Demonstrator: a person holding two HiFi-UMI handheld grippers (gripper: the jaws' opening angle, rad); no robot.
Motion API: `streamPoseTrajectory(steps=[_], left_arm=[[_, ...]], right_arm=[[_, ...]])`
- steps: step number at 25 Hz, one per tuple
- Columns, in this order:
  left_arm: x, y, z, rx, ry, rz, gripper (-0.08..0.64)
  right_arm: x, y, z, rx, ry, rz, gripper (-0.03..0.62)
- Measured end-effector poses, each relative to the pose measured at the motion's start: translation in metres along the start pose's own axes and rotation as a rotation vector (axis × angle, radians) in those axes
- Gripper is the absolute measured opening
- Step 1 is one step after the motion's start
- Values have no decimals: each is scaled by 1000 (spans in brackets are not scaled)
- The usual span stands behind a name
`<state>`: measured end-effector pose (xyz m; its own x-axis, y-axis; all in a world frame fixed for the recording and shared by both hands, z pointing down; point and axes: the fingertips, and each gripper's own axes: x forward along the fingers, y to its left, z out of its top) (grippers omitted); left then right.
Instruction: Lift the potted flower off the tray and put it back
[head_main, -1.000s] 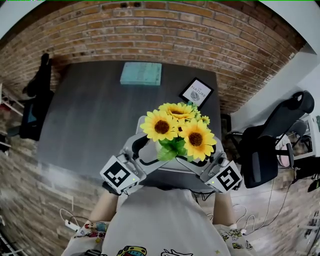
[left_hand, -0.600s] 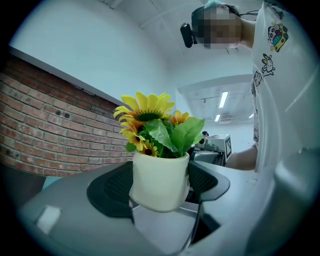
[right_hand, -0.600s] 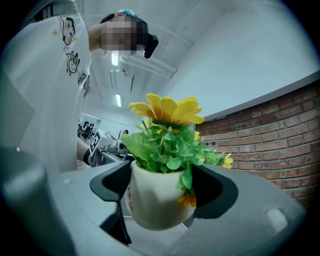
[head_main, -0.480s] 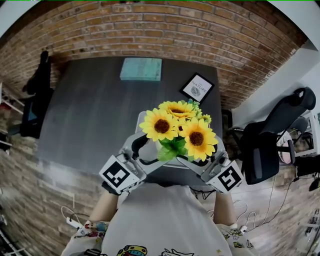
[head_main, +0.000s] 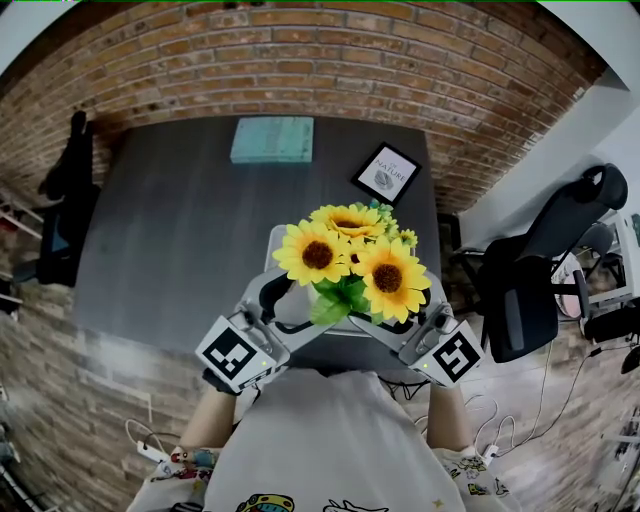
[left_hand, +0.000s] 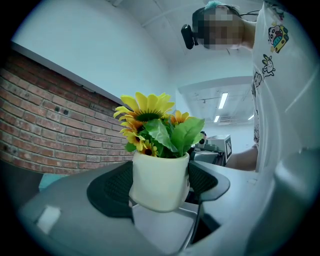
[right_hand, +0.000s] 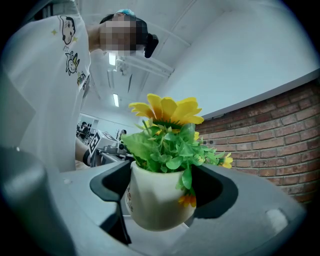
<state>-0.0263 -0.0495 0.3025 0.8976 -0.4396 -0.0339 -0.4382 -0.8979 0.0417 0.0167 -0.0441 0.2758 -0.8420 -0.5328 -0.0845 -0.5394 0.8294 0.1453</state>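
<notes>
A cream pot (left_hand: 160, 182) of yellow sunflowers (head_main: 350, 262) sits between both grippers over the light grey tray (head_main: 283, 240) at the table's near edge. My left gripper (head_main: 298, 308) is shut on the pot from the left, its black pads (left_hand: 112, 187) against the pot's sides. From the right, my right gripper (head_main: 402, 322) is also shut on the pot (right_hand: 157, 200), one pad on each side. In the left gripper view the pot's rounded base seems to hang just above the tray (left_hand: 160, 227). The blooms hide the pot in the head view.
The dark grey table (head_main: 170, 240) carries a teal book (head_main: 272, 140) at the back and a framed picture (head_main: 388, 174) to its right. A brick wall runs behind. A black office chair (head_main: 540, 290) stands right of the table, another dark chair (head_main: 65, 200) left.
</notes>
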Motion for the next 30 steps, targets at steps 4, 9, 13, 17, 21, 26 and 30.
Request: streamPoseTrajectory(steps=[4, 9, 13, 17, 21, 26, 30], left_arm=[[0, 0, -1, 0, -1, -6, 357], [1, 0, -3, -5, 3, -8, 357], [5, 1, -5, -19, 15, -2, 357], [6, 3, -7, -26, 16, -4, 357], [9, 9, -10, -37, 23, -3, 357], [15, 16, -16, -63, 52, 0, 357], [20, 24, -26, -89, 77, -6, 357]], right_arm=[[-1, 0, -1, 5, 3, -5, 380], [0, 0, -2, 11, -1, -9, 380], [-2, -5, -5, 18, 11, -8, 380], [-2, -8, -7, 24, -2, -10, 380], [-1, -13, -15, 43, 18, -8, 380], [4, -20, -20, 66, 23, -12, 380], [8, -27, -30, 83, 46, -17, 380]])
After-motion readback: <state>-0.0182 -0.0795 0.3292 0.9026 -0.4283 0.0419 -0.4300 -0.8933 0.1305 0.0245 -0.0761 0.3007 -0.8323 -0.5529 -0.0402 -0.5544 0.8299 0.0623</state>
